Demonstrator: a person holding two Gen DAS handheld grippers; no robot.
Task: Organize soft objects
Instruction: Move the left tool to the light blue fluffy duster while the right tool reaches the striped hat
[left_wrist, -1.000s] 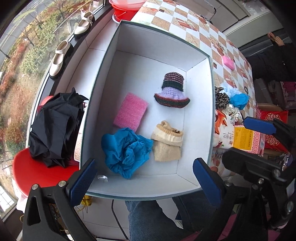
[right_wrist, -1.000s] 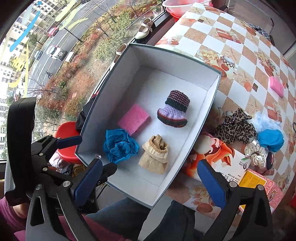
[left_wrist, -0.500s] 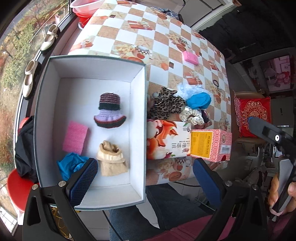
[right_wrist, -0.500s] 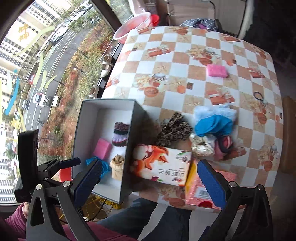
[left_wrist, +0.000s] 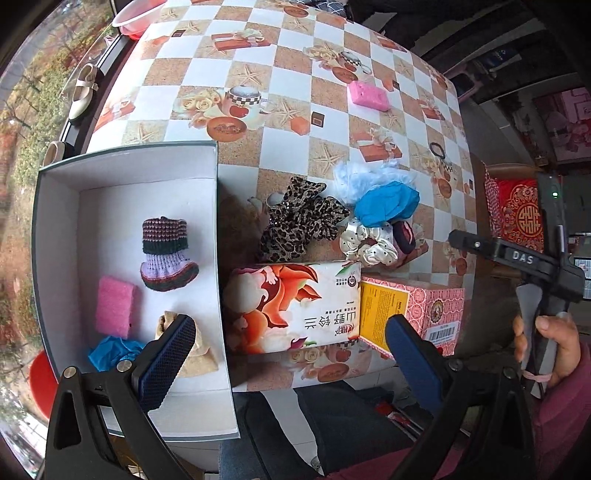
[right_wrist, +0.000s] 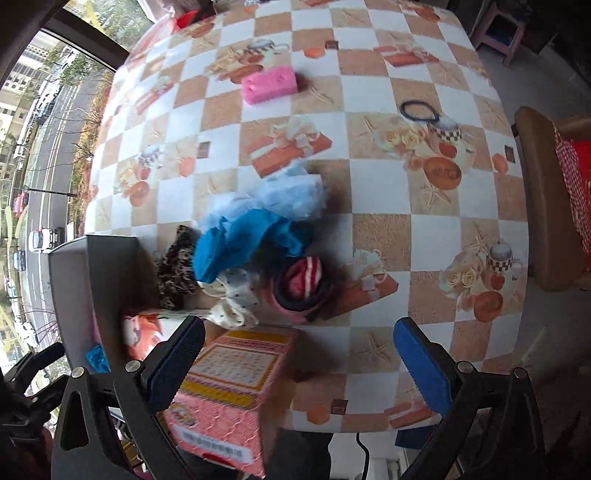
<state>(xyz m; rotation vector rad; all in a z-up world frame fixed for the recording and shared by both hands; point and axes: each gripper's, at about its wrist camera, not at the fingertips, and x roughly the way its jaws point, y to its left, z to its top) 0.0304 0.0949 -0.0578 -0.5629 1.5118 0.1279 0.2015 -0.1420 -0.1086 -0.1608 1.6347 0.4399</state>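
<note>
A white open box (left_wrist: 125, 173) at the table's left holds a knitted purple sock (left_wrist: 164, 254), a pink sponge (left_wrist: 113, 307), a beige sock (left_wrist: 201, 354) and a blue cloth (left_wrist: 110, 352). On the table right of it lies a pile: leopard scrunchie (left_wrist: 299, 225), blue cloth (left_wrist: 388, 203) (right_wrist: 240, 243), dotted cream scrunchie (left_wrist: 365, 243) (right_wrist: 232, 299), pink-and-black rolled item (right_wrist: 301, 284). A second pink sponge (left_wrist: 369, 96) (right_wrist: 269, 86) lies farther back. My left gripper (left_wrist: 284, 358) is open above the near edge. My right gripper (right_wrist: 299, 363) is open near the pile.
Two cartons stand at the near table edge: a floral tissue box (left_wrist: 295, 306) and a pink box (left_wrist: 413, 314) (right_wrist: 225, 391). A black hair tie (right_wrist: 419, 110) lies at the right. A red-cushioned chair (right_wrist: 554, 192) stands right of the table. Shoes (left_wrist: 83, 92) sit on the window ledge.
Both grippers swung right, away from the box toward the pile on the table. The right gripper came much closer to the pile. Both stayed open and empty.
</note>
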